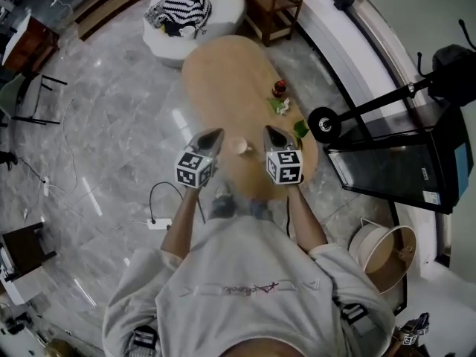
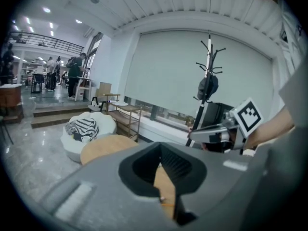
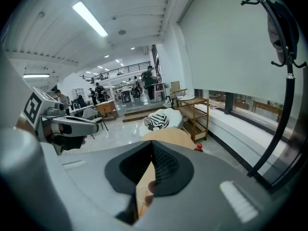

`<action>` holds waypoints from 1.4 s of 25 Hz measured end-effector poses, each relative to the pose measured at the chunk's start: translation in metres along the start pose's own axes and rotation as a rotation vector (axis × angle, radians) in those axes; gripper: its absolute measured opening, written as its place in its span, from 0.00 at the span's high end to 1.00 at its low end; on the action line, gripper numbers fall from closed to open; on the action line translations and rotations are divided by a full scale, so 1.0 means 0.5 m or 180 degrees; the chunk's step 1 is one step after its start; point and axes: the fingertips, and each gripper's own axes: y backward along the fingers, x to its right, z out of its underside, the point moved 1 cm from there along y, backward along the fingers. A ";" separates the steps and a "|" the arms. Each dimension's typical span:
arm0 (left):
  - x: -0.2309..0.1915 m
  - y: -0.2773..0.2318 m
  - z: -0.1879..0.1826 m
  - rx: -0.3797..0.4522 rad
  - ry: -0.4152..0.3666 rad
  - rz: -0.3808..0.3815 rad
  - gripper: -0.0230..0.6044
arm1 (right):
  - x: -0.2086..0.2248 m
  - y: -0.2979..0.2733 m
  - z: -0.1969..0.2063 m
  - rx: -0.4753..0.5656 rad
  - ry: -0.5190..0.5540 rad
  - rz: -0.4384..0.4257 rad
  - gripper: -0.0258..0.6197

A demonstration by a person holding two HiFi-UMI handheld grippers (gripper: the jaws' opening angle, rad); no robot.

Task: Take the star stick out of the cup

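A small beige cup stands on the oval wooden table, near its front end. The star stick cannot be made out in the head view. Only a thin orange line shows beside the pinkish cup through the right gripper's jaws. My left gripper hangs just left of the cup and my right gripper just right of it, both a little above the table. Each one's jaws stand together with nothing between them. In the left gripper view the right gripper shows across from my own jaws.
A red object and green and white items lie on the table's right side. A white beanbag and a wooden shelf stand beyond it. A black stand and a coat rack are at the right.
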 end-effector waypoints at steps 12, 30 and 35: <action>-0.048 -0.060 0.150 -0.0201 0.0145 0.0045 0.96 | 0.021 -0.091 0.137 -0.0225 -0.0079 -0.0058 0.96; -0.123 -0.288 0.519 -0.0512 0.0279 0.0296 0.96 | 0.119 -0.262 0.488 -0.0446 -0.0468 -0.0017 0.96; -0.125 -0.342 0.631 -0.0644 0.0310 0.0317 0.96 | 0.164 -0.292 0.572 -0.0464 -0.0500 -0.0010 0.96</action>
